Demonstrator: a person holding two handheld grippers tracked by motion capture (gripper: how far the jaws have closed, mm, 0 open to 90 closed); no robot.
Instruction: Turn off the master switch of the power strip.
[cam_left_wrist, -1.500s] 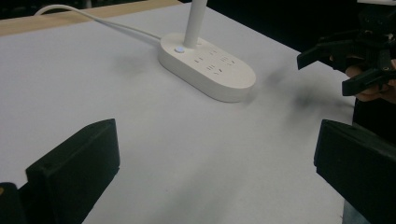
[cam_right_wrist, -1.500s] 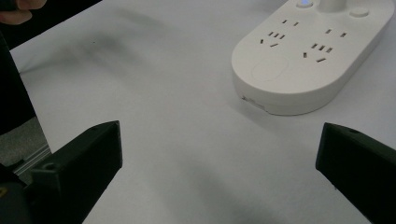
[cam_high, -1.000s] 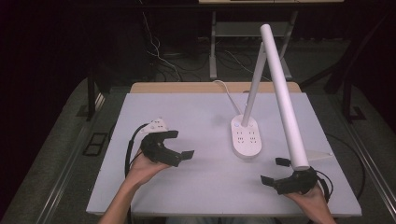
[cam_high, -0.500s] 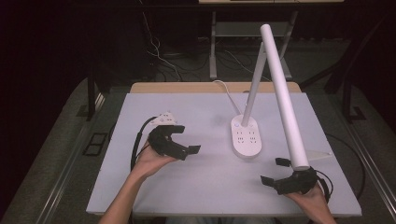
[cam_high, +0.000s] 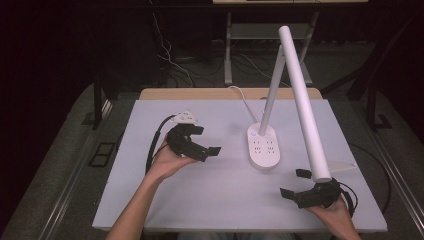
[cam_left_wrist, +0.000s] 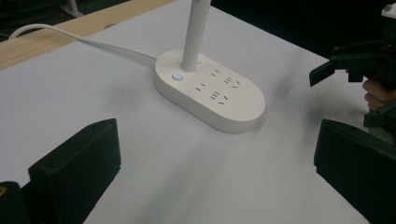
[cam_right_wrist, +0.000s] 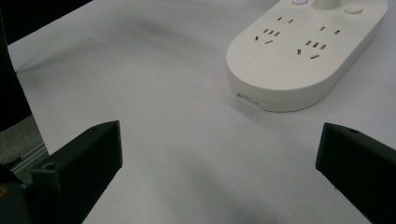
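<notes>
My left claw (cam_high: 205, 140) sits over the left half of the desk (cam_high: 150, 200), jaws spread apart with nothing between them, aimed toward the lamp base (cam_high: 263, 145). The lamp base, a white oval with socket slots and a lit button, rests flat on the desk right of centre; its white cord (cam_left_wrist: 79, 39) trails off toward the far edge. A white stem (cam_high: 272, 90) rises from it, and the long lamp head (cam_high: 305, 105) slants down toward my right claw (cam_high: 295, 182). My right claw is near the front right corner, jaws likewise apart, holding nothing.
</notes>
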